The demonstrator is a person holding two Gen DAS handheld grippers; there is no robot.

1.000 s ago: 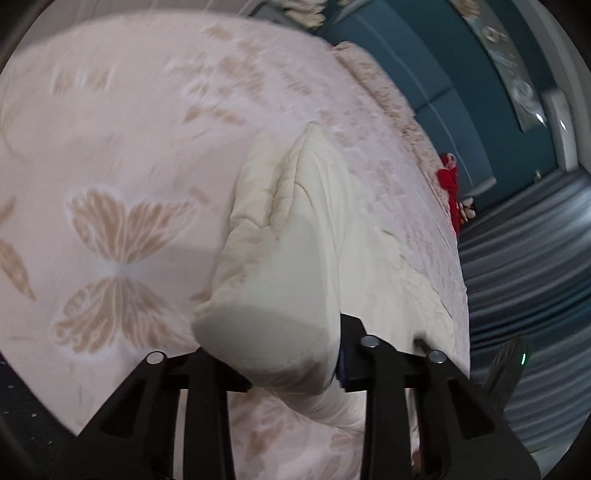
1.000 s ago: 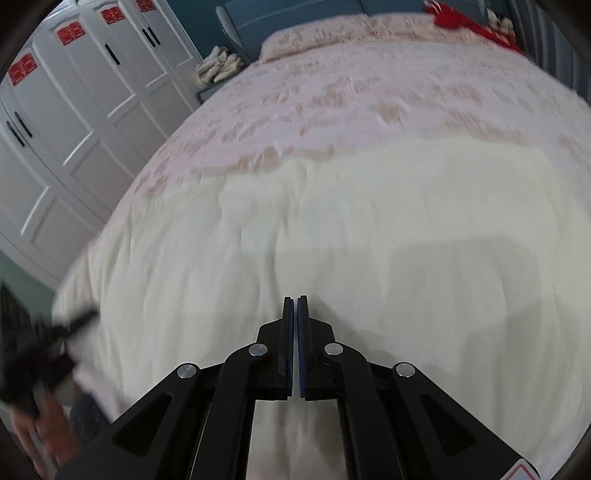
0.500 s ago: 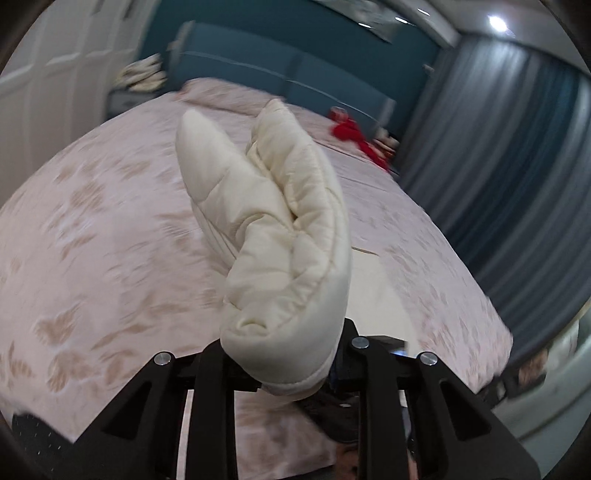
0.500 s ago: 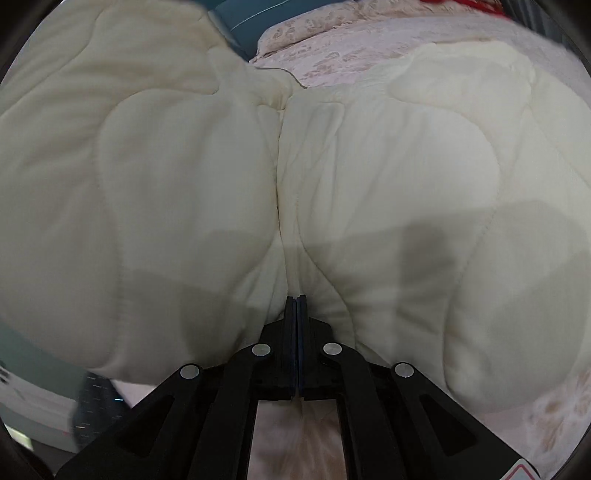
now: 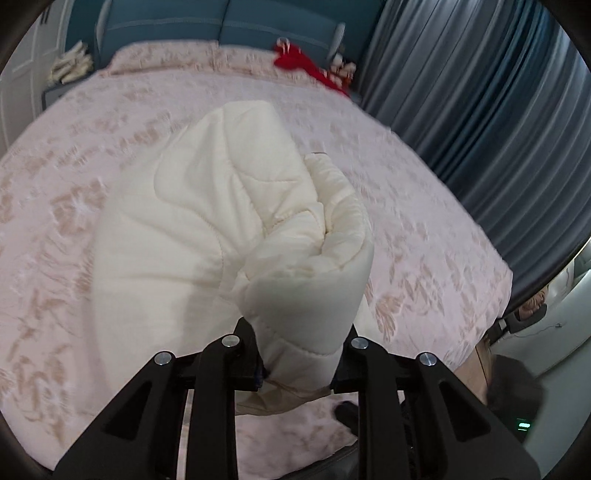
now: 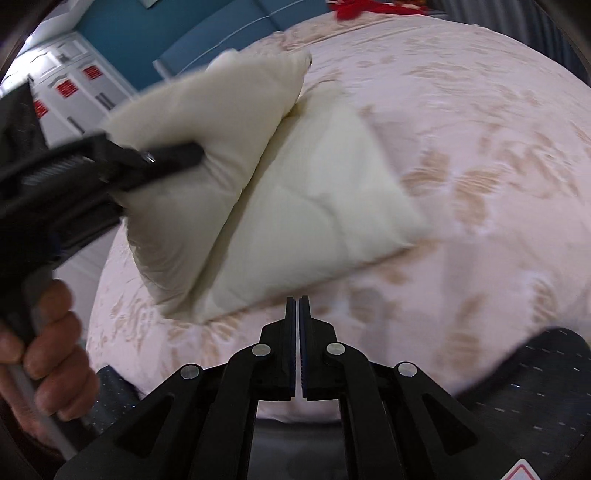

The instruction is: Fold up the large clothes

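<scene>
A thick cream quilted garment (image 5: 229, 229) is folded into a bundle on the pink bed. My left gripper (image 5: 299, 354) is shut on a bunched fold of it and holds that part up off the bed. In the right wrist view the garment (image 6: 314, 206) lies as a folded slab, with the left gripper (image 6: 122, 162) clamped on its raised left flap. My right gripper (image 6: 298, 306) is shut and empty, just in front of the garment's near edge, not touching it.
The bed cover (image 5: 424, 229) is pink with tan leaf prints. A red item (image 5: 306, 66) lies by the blue headboard (image 5: 229, 22). Grey curtains (image 5: 498, 110) hang on the right. White wardrobes (image 6: 74, 92) stand on the left. A dark mat (image 6: 546, 369) lies at the bed's near edge.
The left gripper swung the held fold round to face the headboard and lifted it. The right gripper drew back from the garment, which filled its view before, and now sits clear of its near edge.
</scene>
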